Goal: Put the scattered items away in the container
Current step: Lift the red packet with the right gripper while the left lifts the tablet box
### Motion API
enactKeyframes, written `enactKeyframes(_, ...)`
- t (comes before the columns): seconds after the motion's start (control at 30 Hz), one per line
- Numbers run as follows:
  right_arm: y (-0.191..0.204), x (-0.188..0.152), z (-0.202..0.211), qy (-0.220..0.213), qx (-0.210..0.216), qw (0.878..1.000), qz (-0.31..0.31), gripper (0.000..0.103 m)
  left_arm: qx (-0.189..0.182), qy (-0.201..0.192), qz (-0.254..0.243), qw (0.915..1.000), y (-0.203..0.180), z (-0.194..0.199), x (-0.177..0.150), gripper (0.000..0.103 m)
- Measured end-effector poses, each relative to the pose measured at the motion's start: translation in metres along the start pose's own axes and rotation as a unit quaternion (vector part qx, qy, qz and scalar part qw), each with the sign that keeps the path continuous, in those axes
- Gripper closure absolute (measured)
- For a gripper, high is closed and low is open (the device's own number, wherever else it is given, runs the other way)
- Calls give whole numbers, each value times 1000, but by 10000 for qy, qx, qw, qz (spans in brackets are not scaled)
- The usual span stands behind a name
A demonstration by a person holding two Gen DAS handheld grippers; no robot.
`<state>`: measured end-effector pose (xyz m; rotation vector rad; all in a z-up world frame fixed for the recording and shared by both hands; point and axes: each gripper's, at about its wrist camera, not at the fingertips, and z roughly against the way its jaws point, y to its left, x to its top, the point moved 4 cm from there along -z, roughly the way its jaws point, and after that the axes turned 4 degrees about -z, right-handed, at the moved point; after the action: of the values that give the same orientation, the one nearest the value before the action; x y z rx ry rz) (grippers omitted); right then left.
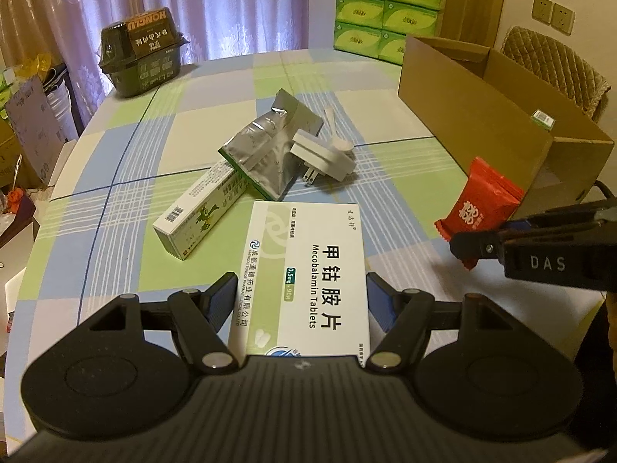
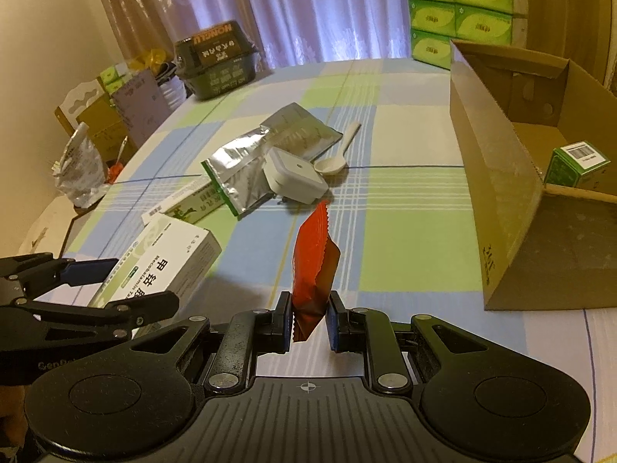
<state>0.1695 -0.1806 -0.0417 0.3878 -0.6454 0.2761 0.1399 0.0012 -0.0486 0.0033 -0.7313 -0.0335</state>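
Fingers of the left gripper point(image 1: 300, 301) clamp the white-and-green Mecobalamin tablet box point(image 1: 304, 270) from both sides, held above the checked table point(image 1: 405, 177). Ahead lie a crumpled silver foil pouch point(image 1: 258, 154), a white plug adapter point(image 1: 324, 154) and a long green-and-white carton point(image 1: 200, 212). Over to the right wrist view: the right gripper point(image 2: 308, 320) pinches a red snack packet point(image 2: 314, 266) upright, off the table. The open brown cardboard box point(image 2: 497, 177) sits to the right, a small green carton point(image 2: 578, 164) inside.
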Motion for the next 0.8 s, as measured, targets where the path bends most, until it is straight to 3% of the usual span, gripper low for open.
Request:
enactKeyframes(0.3, -1, 3, 26, -234, -19, 9997, -29, 82, -28, -94, -52, 9999, -10, 17, 4, 36)
enactKeyframes(0.8, -32, 39, 85, -918, -203, 9953, -216, 82, -248, -348, -352, 9985, -52, 30, 38, 36)
